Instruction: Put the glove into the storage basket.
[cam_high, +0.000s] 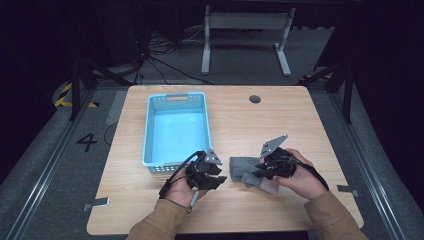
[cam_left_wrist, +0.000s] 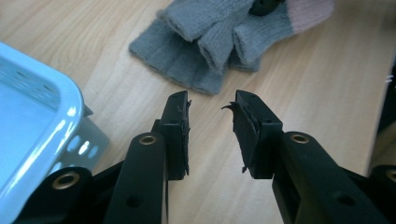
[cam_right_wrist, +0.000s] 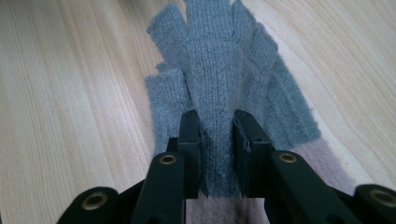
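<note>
Pinching a raised fold of the grey knitted glove (cam_right_wrist: 219, 93), your right gripper (cam_right_wrist: 217, 154) has its jaws drawn close on the wool, which lies flat on the wooden table (cam_high: 300, 115) in front of your right hand (cam_high: 300, 177). Your left gripper (cam_left_wrist: 212, 135) hangs just short of the glove's near edge, jaws partly apart with only bare wood between them. Nothing stands between that gripper and the glove. Just beside your left hand (cam_high: 180, 190), the light blue plastic basket (cam_high: 150, 130) sits near the table's middle, a dark round hole (cam_high: 255, 99) in the tabletop beyond it. From the left gripper view you get the glove's pink cuff (cam_left_wrist: 310, 11) and the basket's rounded corner (cam_left_wrist: 70, 116); the right gripper view shows the glove's stubby fingers (cam_right_wrist: 163, 32) spread away from you.
</note>
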